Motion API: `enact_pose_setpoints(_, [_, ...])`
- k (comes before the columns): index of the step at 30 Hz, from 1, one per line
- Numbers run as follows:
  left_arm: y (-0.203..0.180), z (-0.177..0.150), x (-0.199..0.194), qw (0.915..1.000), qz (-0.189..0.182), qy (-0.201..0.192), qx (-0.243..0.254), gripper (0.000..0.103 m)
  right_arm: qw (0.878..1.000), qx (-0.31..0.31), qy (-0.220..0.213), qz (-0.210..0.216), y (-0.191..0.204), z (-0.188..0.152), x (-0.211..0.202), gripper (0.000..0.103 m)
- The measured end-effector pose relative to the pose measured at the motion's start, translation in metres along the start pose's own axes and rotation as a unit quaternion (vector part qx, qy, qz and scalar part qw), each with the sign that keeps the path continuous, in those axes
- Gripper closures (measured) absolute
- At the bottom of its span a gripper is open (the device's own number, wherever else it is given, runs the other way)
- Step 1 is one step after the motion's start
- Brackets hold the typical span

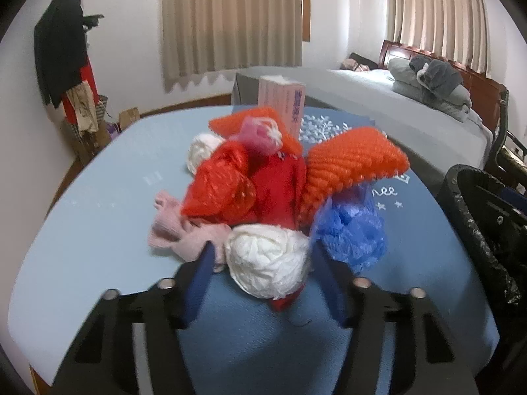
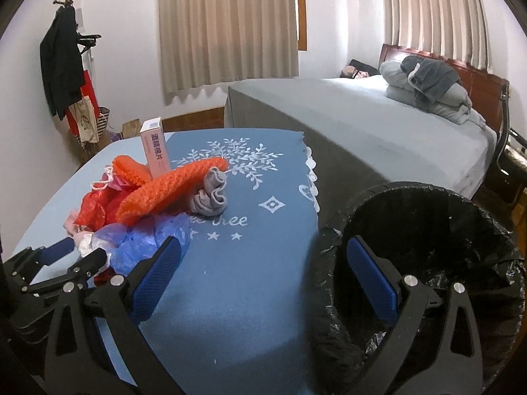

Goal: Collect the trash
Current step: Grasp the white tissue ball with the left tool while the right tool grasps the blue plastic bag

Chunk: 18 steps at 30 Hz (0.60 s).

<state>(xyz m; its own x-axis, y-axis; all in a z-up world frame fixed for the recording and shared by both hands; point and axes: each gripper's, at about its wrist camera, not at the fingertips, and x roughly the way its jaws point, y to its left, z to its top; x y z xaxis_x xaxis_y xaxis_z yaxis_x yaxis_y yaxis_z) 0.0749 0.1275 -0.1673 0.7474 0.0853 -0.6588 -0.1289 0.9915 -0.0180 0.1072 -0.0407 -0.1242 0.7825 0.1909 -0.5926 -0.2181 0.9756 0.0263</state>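
A heap of trash and clothes lies on the blue table [image 1: 82,217]. My left gripper [image 1: 263,263] stands open around a white crumpled bag [image 1: 266,263], fingers on either side of it, not closed. Behind it lie a red crinkled bag [image 1: 217,187], a blue plastic bag [image 1: 352,230] and orange knit pieces [image 1: 352,164]. My right gripper [image 2: 263,266] is open and empty, between the heap and the black-lined trash bin [image 2: 428,230]. The blue bag [image 2: 141,240] and my left gripper [image 2: 79,256] also show in the right wrist view.
A pink box [image 2: 154,148] stands upright behind the heap. A grey sock [image 2: 210,194] lies on the dark blue cloth [image 2: 247,279]. A pink cloth [image 1: 171,230] lies left of the white bag. A bed [image 2: 378,125] stands beyond the table, a coat rack [image 2: 66,65] at left.
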Motion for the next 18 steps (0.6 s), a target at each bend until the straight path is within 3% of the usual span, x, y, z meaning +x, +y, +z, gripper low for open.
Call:
enact_pose_setpoints(2, [-0.002,-0.001,0.003,0.9999,-0.011,0.007,0.001,0.063,1.0,-0.002,0.0,0.001,0.001,0.0,0.001,0.005])
enact_pose_setpoints(5, [-0.006,-0.003,0.003,0.9998,-0.014,0.002,0.012,0.072,1.0,-0.005,0.001,0.004,0.004,0.0,0.003,0.005])
enact_pose_setpoints(11, [0.0,0.003,-0.016,0.9995,-0.015,-0.027,0.006,0.075,1.0,-0.011,0.005,0.015,0.014,0.0,0.007,0.005])
enact_pose_setpoints(18, [0.02,0.011,-0.04,0.998,0.011,-0.062,0.004,0.075,0.999,-0.021,0.009,0.047,0.043,0.003,0.019,0.005])
